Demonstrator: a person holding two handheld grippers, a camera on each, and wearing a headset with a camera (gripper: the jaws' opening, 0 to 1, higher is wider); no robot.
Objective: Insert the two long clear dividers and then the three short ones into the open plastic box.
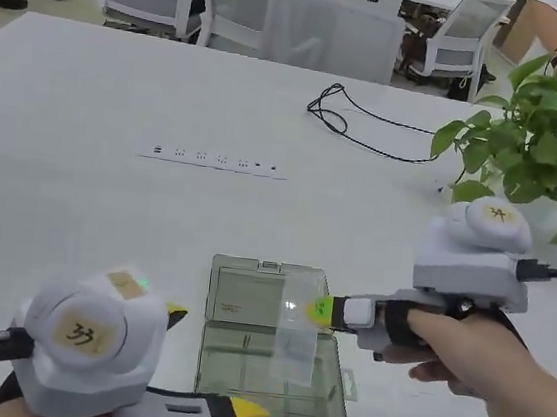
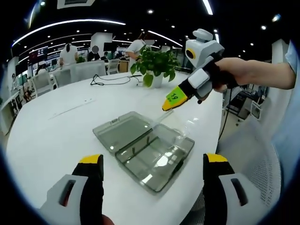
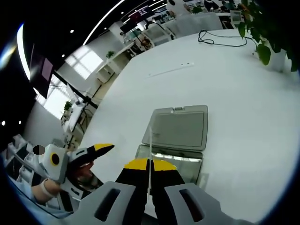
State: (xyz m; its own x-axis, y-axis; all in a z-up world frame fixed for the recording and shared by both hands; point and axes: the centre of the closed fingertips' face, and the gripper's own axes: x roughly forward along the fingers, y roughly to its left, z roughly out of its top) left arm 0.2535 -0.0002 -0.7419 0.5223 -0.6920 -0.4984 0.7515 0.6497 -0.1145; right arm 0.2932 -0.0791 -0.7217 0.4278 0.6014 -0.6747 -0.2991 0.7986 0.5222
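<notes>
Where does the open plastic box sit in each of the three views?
Head view: open plastic box at bottom centre, partly behind the clear divider.
Left gripper view: box at centre, lid towards the left.
Right gripper view: box at centre, lid uppermost.
Shared landmark: potted plant, right in the head view, top centre in the left, top right in the right.

Bright, even office light washes the white surface (image 1: pixel 120 100), and shadows barely register. Ceiling strips (image 2: pixel 70 24) glow at eleven o'clock in the left gripper view. Glare flashes on the clear divider (image 1: pixel 295 343). Both gripper views bend hard at the edges, and a window (image 3: pixel 86 61) at ten o'clock blows out.
</notes>
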